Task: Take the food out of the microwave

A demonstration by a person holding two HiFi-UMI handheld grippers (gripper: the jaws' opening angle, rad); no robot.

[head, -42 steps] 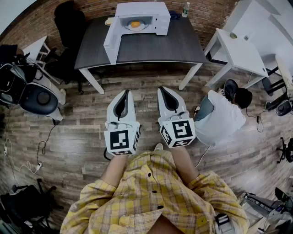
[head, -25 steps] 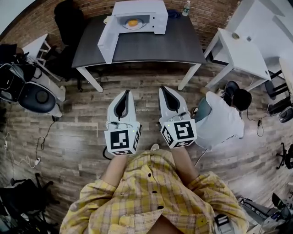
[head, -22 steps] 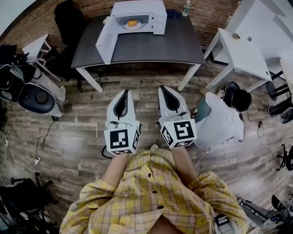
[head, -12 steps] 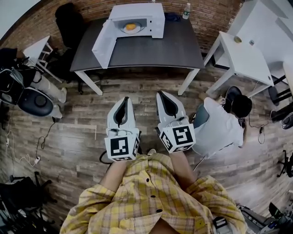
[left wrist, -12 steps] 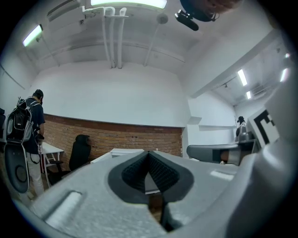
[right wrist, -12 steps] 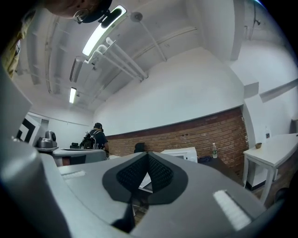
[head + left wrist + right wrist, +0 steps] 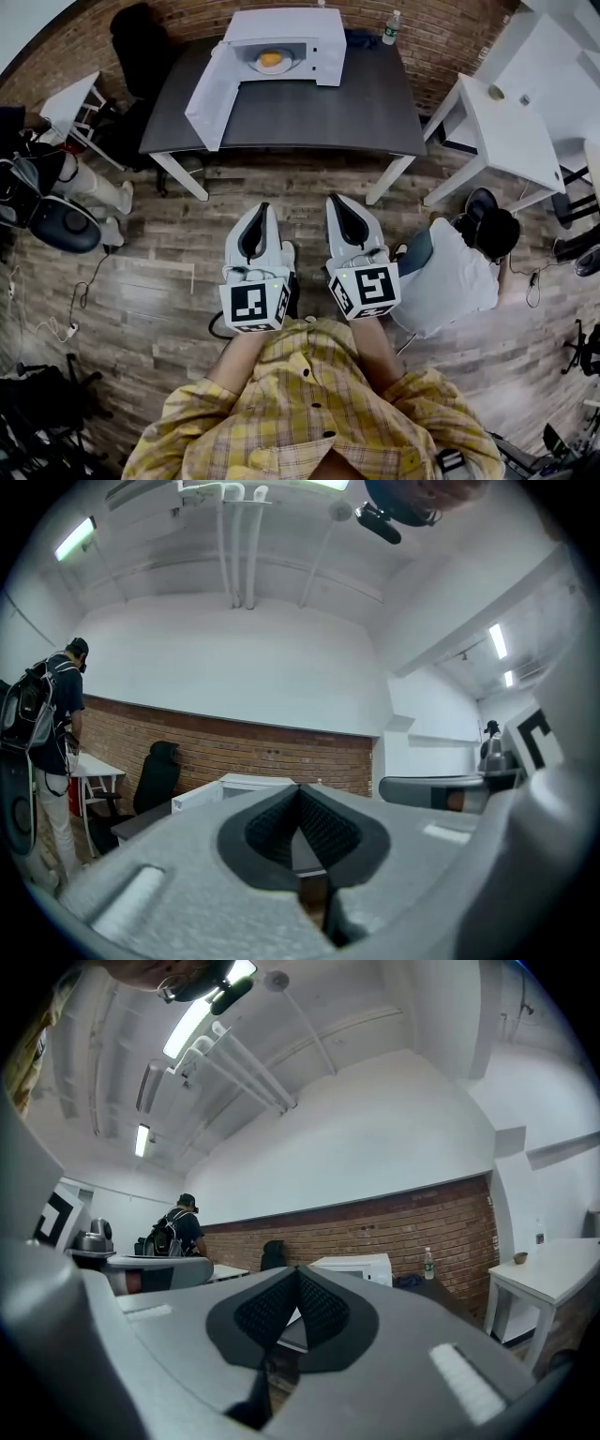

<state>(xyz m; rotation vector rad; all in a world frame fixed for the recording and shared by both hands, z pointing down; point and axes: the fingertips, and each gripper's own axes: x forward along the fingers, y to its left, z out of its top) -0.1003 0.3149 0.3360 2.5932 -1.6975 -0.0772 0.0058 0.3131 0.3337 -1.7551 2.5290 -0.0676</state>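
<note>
Left claw [image 7: 262,207] and right claw [image 7: 336,200], both clenched empty
Open wood floor [image 7: 300,180] between them and the tabletop [image 7: 328,105] edge; microwave [image 7: 319,28] at the back, door [image 7: 208,94] swung wide, orange food [image 7: 271,59] sitting inside.

Food [image 7: 270,58] in microwave [image 7: 281,23]: orange, too small to identify; hidden in gripper views.

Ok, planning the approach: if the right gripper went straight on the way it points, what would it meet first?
Nothing nearby. The right gripper would cross open floor, then probably hit the front edge of the table, or the microwave if it clears the top. Its height is unclear.
</note>
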